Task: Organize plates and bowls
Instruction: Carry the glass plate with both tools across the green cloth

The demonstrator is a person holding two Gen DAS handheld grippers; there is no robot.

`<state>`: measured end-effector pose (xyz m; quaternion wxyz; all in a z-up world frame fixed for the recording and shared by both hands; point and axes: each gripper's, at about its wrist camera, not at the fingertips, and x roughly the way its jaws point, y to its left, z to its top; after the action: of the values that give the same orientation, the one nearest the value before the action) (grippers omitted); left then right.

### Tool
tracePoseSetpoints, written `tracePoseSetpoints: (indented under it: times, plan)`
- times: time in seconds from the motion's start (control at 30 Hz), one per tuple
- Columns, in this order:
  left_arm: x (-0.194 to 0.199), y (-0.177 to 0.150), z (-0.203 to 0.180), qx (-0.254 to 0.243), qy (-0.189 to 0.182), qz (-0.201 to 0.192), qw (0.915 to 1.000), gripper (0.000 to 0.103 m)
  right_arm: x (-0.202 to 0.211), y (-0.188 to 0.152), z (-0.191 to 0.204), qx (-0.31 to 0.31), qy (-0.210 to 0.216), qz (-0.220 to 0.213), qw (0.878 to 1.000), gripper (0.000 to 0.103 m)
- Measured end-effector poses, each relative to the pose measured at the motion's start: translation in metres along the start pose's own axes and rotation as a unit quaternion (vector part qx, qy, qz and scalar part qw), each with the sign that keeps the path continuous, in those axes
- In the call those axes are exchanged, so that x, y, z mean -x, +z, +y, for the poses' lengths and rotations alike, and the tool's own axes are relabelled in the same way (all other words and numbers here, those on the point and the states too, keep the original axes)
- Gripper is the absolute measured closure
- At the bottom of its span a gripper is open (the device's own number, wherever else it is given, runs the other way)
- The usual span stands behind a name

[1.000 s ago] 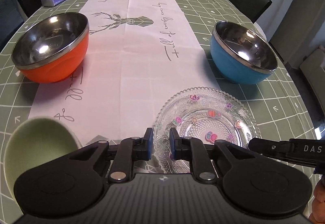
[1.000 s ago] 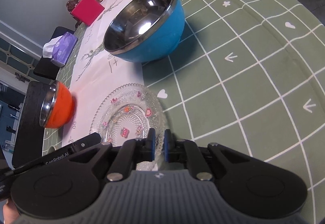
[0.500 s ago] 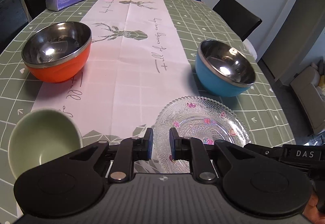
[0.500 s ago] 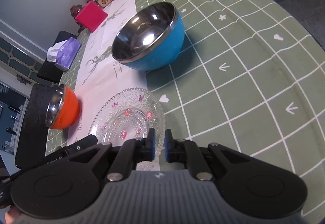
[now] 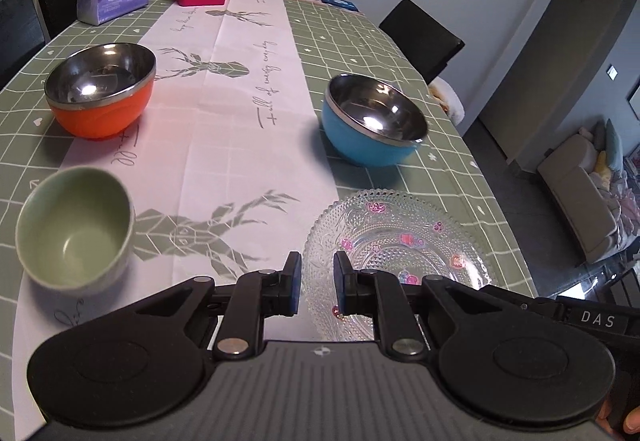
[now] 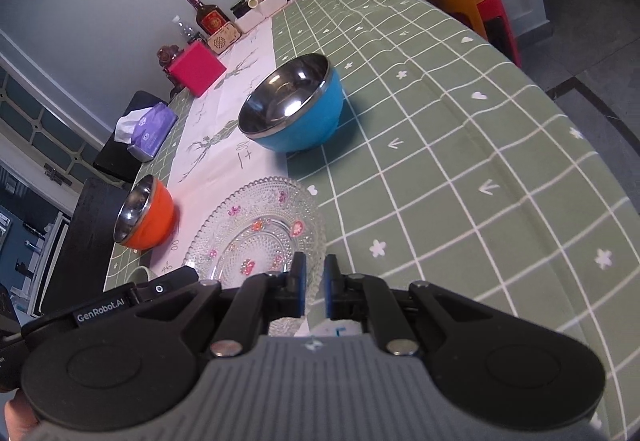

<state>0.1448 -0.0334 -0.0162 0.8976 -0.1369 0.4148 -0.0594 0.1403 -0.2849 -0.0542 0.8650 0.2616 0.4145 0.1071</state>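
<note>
Glass plate (image 5: 396,241), nearer than the blue bowl (image 5: 372,121), looks brittle, slippery; grip its rim. Both grippers clenched, holding nothing.

Mirror-bright steel inside the orange bowl (image 5: 100,89) and blue bowl (image 5: 374,119); beaded clear glass plate (image 5: 396,241); matt green cup (image 5: 74,227).

My left wrist view looks down the table's length toward the far wall, tilted downward, close above the near edge. My right wrist view sits further right, rolled, facing the same end. Both share the glass plate (image 5: 394,241) (image 6: 260,229), blue bowl (image 5: 370,139) (image 6: 298,123) and orange bowl (image 5: 104,113) (image 6: 154,217) — each from close range.
</note>
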Motion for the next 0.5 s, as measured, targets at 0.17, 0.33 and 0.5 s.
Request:
tracePoseSetpoints:
  times: [0.17, 0.33, 0.5]
  plan:
    - [0.01, -0.019, -0.008, -0.003, -0.009, 0.003, 1.0, 0.085, 0.017, -0.016, -0.008, 0.004, -0.007, -0.012, 1.0, 0.097]
    - [0.018, -0.038, -0.013, 0.002, -0.023, 0.012, 0.9997, 0.085, 0.03, -0.028, -0.015, 0.007, -0.017, -0.018, 1.0, 0.097]
    - [0.022, -0.051, -0.017, 0.003, -0.037, 0.022, 0.9991, 0.085, 0.04, -0.038, -0.026, 0.003, -0.025, -0.018, 1.0, 0.096]
